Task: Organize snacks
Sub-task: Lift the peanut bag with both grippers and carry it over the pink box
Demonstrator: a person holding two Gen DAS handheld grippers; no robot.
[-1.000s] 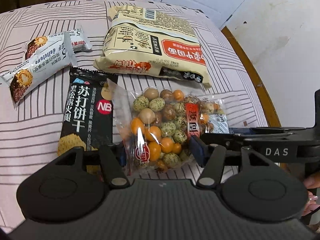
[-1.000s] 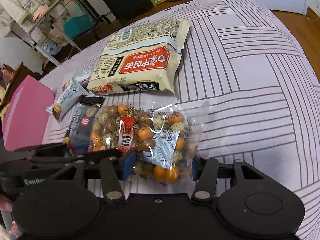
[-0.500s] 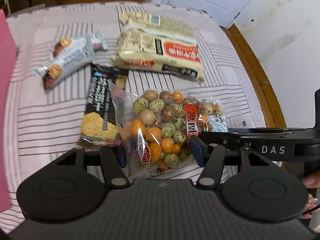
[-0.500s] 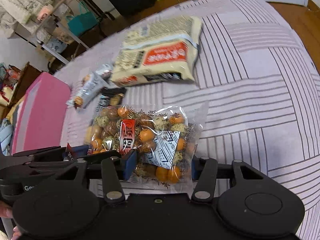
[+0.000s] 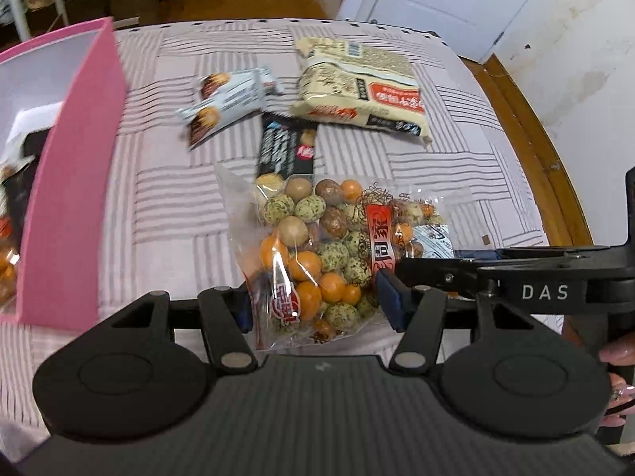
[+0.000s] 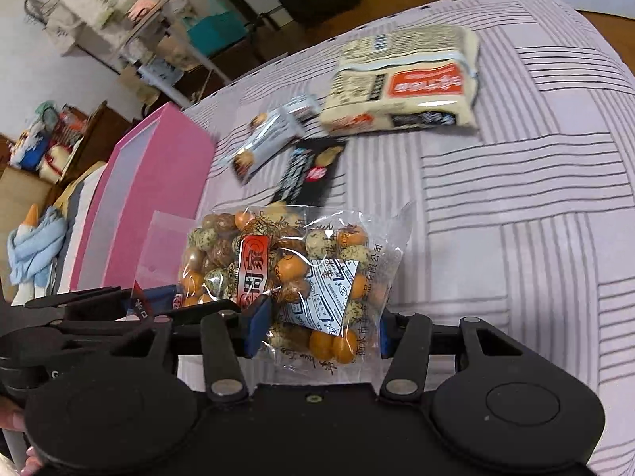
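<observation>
A clear bag of coloured coated nuts (image 5: 325, 254) hangs above the striped cloth, held from both ends. My left gripper (image 5: 317, 305) is shut on the bag's near end. My right gripper (image 6: 321, 329) is shut on the other end of the same nut bag (image 6: 289, 273). In the left wrist view the right gripper's black arm (image 5: 516, 273) comes in from the right; in the right wrist view the left one's arm (image 6: 103, 305) comes in from the left. A pink box (image 5: 67, 182) stands open at the left, with some snacks inside.
On the cloth lie a black cracker packet (image 5: 287, 146), two white bar packets (image 5: 226, 99) and a large cream bag (image 5: 361, 91). The round table's wooden rim (image 5: 532, 150) curves along the right. Shelves and clutter stand beyond the pink box (image 6: 154, 198).
Both grippers have risen and drawn left with the nut bag, off the black packet it overlapped. The pink box has come into view at the left.
</observation>
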